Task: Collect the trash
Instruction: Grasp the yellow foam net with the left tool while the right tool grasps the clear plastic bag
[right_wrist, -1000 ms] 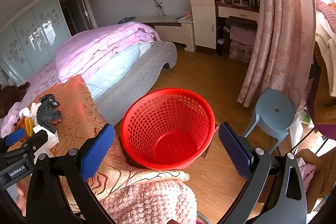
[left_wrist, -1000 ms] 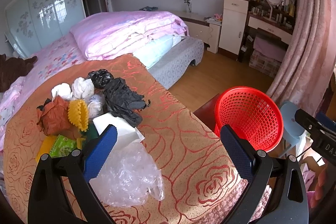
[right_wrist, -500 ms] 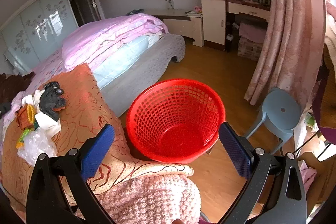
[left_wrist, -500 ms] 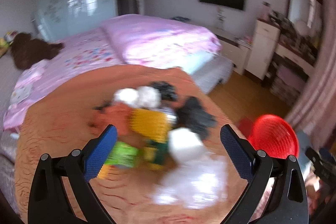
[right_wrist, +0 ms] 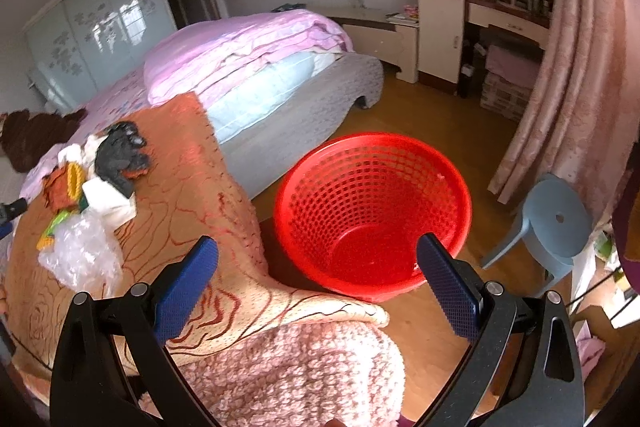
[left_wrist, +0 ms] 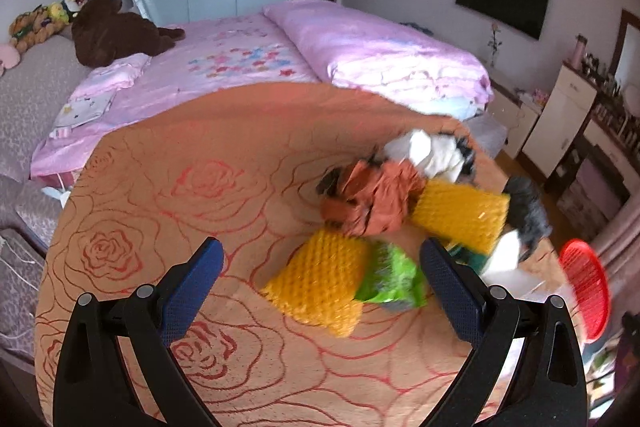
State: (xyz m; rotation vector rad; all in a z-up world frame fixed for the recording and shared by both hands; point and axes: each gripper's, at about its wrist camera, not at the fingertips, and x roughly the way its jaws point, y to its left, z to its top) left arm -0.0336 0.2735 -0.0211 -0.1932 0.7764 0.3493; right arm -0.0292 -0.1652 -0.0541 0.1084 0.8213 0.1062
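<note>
Lying jumbled on the orange blanket (left_wrist: 168, 187), the trash (left_wrist: 404, 211) mixes yellow foam netting, crumpled wrappers; both claws, left (left_wrist: 320, 283) and right (right_wrist: 316, 275), gape wide, empty.

The left wrist view looks down along its fingers at the orange blanket (left_wrist: 168, 211) from close by. The right wrist view faces the floor beyond the bed's edge. Both share the red basket (left_wrist: 586, 293) (right_wrist: 372, 211) — at 3 o'clock in the left — and the trash pile (left_wrist: 404, 211) (right_wrist: 92, 183).

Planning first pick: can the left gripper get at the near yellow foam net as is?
Probably yes. The left gripper is open and already frames the yellow foam net, which lies on top of the orange blanket. Only the green wrapper crowds its right side.
</note>
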